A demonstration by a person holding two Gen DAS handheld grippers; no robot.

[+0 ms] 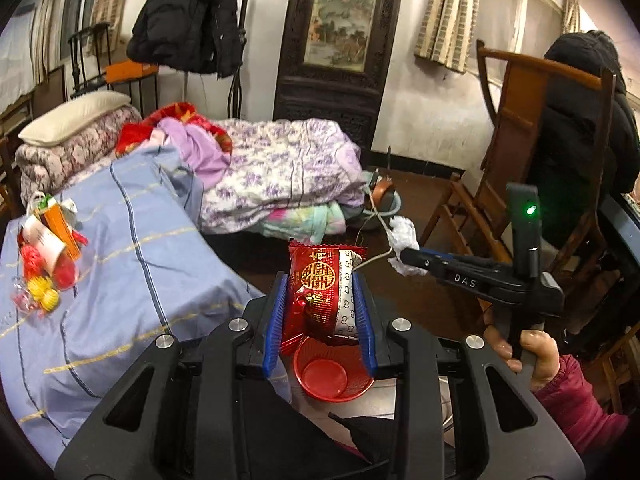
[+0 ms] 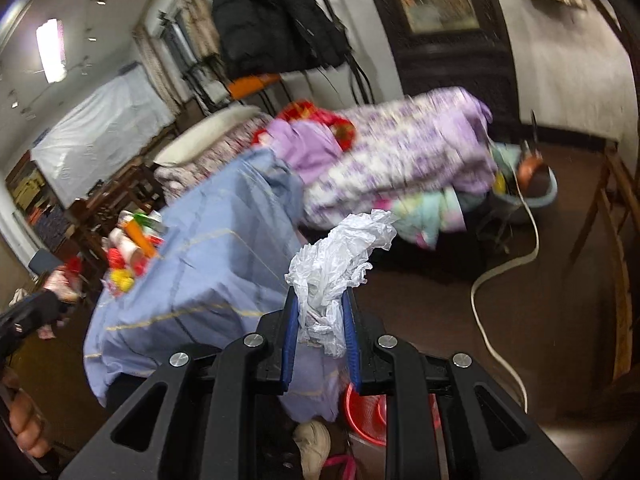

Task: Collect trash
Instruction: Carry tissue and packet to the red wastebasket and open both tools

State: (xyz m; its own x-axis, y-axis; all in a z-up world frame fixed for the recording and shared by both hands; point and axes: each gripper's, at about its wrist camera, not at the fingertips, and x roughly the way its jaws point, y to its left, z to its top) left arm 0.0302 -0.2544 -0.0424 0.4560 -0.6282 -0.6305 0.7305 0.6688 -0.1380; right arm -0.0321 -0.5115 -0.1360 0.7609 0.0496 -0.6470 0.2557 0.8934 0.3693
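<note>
Lived-in home bedroom: quilt-piled bed (image 1: 132,240), pillow (image 1: 72,114), hanging coat (image 1: 188,16), wooden chair (image 1: 532,136).

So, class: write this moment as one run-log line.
left gripper: shut on red snack wrapper, above red basket | right gripper: shut on white plastic

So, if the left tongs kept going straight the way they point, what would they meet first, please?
Probably the red basket seen just past the left tongs, which hold a red wrapper; depth is unclear.

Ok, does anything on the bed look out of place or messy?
Yes. A heap of trash lies on the blue bedspread near its left edge: an orange carton, red and yellow bits, clear wrappers. It looks odd because it sits on bedding, not in the red basket.
</note>
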